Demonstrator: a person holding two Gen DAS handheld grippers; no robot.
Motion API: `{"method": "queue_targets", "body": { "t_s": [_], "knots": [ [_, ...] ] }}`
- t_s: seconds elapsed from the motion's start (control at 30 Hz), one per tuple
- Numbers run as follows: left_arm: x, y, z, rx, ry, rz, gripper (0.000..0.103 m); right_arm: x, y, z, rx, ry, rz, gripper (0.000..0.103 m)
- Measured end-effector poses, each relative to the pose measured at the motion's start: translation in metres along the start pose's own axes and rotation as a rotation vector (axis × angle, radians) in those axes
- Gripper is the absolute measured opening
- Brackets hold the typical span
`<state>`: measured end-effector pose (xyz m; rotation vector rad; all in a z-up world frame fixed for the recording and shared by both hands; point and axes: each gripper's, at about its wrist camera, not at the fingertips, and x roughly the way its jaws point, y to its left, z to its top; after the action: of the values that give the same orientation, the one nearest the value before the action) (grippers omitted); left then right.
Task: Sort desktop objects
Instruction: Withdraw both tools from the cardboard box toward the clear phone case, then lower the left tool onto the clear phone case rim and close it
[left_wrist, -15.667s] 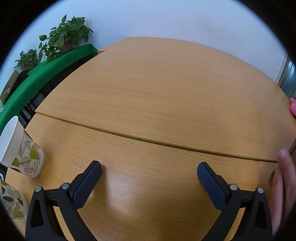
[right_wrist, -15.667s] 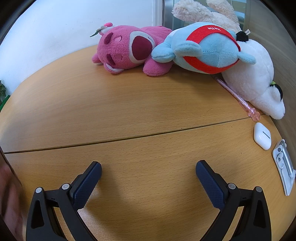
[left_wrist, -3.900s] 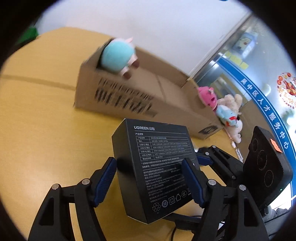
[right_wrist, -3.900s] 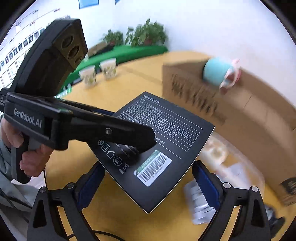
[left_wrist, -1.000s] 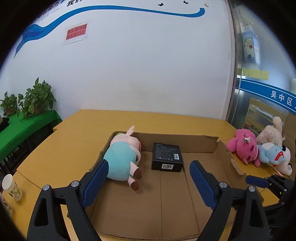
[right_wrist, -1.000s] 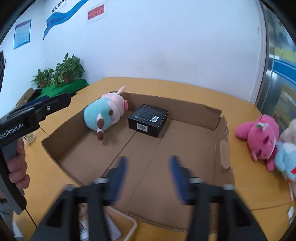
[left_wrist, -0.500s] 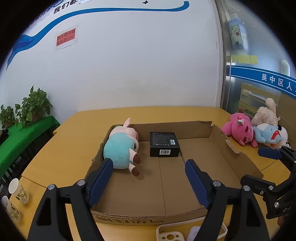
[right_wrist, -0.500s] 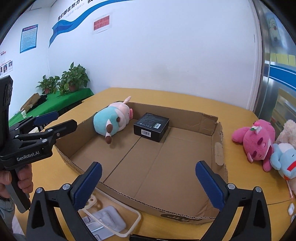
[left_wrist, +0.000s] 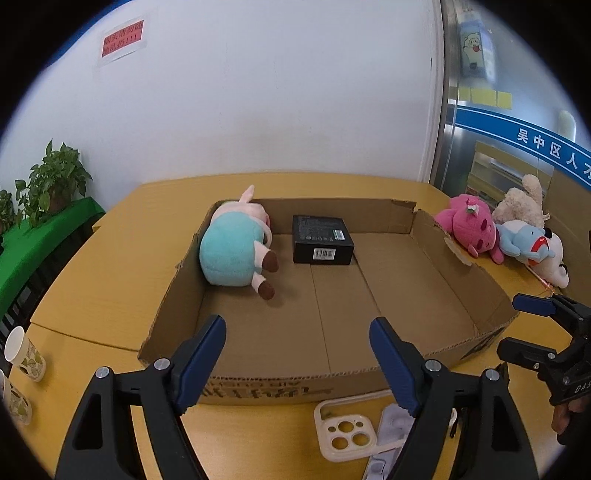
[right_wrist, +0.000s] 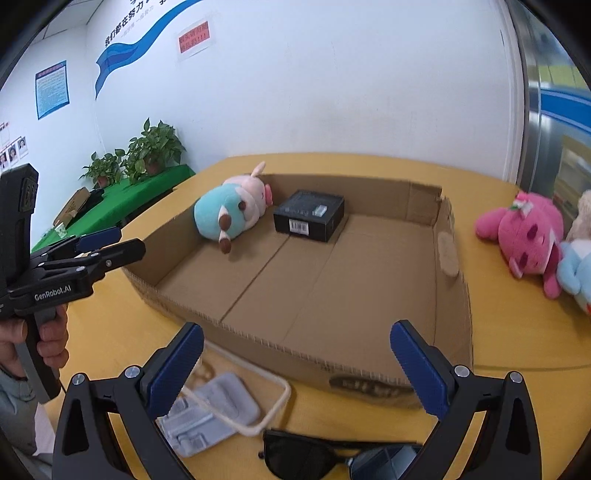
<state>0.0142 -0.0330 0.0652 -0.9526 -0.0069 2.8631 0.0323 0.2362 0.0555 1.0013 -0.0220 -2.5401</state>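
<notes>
A shallow cardboard box (left_wrist: 369, 384) (right_wrist: 452, 295) lies on the wooden table. Inside it, at the far left, lie a teal-and-pink plush pig (left_wrist: 236, 251) (right_wrist: 231, 212) and a black product box (left_wrist: 321, 243) (right_wrist: 310, 214). My left gripper (left_wrist: 297, 354) is open and empty above the box's near wall. My right gripper (right_wrist: 295, 365) is open and empty, also at the near wall. In front of the box lie a cream phone case (left_wrist: 345, 432) (right_wrist: 258, 406), a grey plastic holder (right_wrist: 207, 413) and black sunglasses (right_wrist: 332, 458).
Pink (left_wrist: 472, 229) (right_wrist: 528, 232), blue (left_wrist: 524, 240) and white plush toys lie on the table right of the box. Paper cups (left_wrist: 26, 354) stand at the left table edge. Potted plants (right_wrist: 147, 151) sit on a green bench beyond.
Both grippers have drawn back and dropped a little toward the near side of the box; the phone case, holder and sunglasses now show more fully. The box contents have not moved.
</notes>
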Motion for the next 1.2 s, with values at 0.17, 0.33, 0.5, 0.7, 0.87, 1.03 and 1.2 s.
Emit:
{"method": "queue_targets", "body": {
  "t_s": [0.17,0.33,0.5,0.7,0.87,1.03,1.2],
  "knots": [
    [0.01,0.007,-0.028,-0.01,0.095,-0.08,0.08,0.009,-0.019,-0.026,0.09,0.083,0.063,0.103],
    [0.026,0.013,-0.047,-0.074,0.191,-0.169,0.08,0.025,-0.018,-0.044,0.158,0.143,0.177,0.102],
    [0.057,0.02,-0.055,-0.177,0.31,-0.348,0.08,0.063,-0.006,-0.048,0.208,0.234,0.294,0.102],
    [0.089,0.017,-0.063,-0.219,0.412,-0.383,0.079,0.08,0.007,-0.044,0.181,0.273,0.307,0.102],
    [0.088,0.007,-0.066,-0.189,0.427,-0.443,0.074,0.089,0.021,-0.043,0.134,0.342,0.336,0.099],
    [0.083,0.007,-0.065,-0.166,0.414,-0.423,0.073,0.092,0.028,-0.042,0.135,0.38,0.333,0.1],
    [0.067,0.019,-0.061,-0.158,0.351,-0.396,0.073,0.082,0.041,-0.034,0.118,0.332,0.373,0.1]
  ]
}}
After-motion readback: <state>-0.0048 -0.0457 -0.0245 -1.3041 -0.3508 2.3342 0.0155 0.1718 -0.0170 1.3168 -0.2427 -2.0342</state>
